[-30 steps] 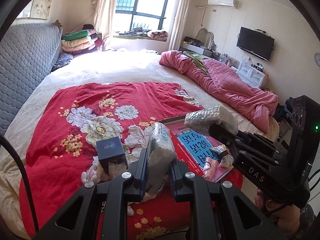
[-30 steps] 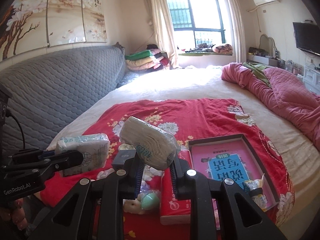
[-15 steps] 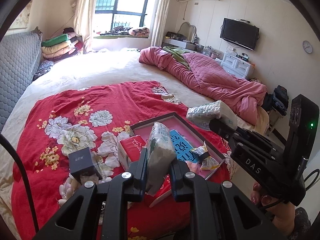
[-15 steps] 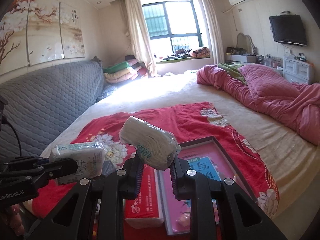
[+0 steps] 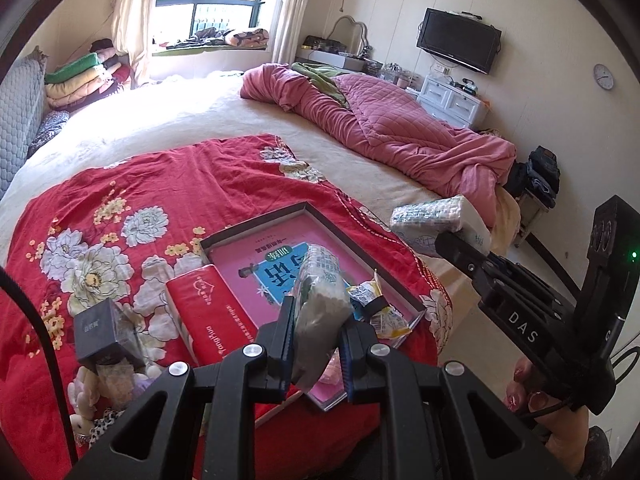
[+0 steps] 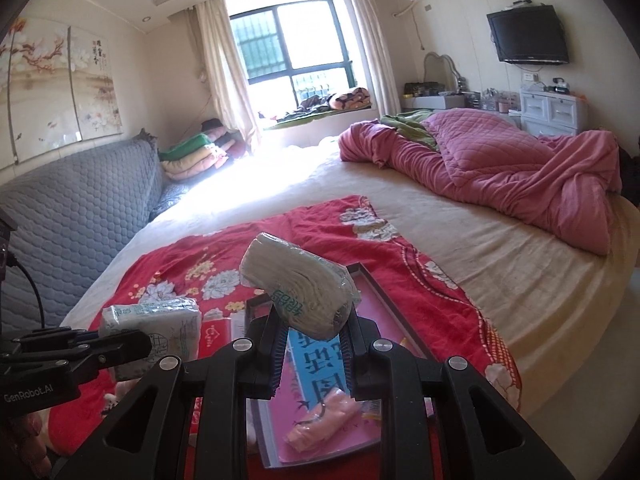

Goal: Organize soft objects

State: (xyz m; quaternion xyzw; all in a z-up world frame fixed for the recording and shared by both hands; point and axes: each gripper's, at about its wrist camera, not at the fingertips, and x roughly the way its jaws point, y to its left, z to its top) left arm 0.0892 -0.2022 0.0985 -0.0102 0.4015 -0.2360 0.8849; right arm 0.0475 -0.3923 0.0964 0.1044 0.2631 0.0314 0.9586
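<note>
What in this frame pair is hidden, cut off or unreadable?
- Left wrist view: tissue pack hides the tray's book title; left tongs cover the tray's near edge.
- Plush toys: cut off by the dark box.
- Right wrist view: pink item too blurred to identify.

The tissue pack (image 5: 320, 300) between the left jaws was white under clear wrap with green print; the one (image 6: 298, 288) between the right jaws was cream-white with teal lettering. Below the jaws the blanket (image 5: 152, 184) was bright red with white and yellow flowers. The shallow tray (image 5: 256, 226) ahead had a dark grey rim and a pink lining with a blue panel. Left of the left jaws lay a red carton (image 5: 212, 316) and a black box (image 5: 102, 332). Far beyond, the quilt (image 6: 500, 160) was rose pink, diamond-stitched.
</note>
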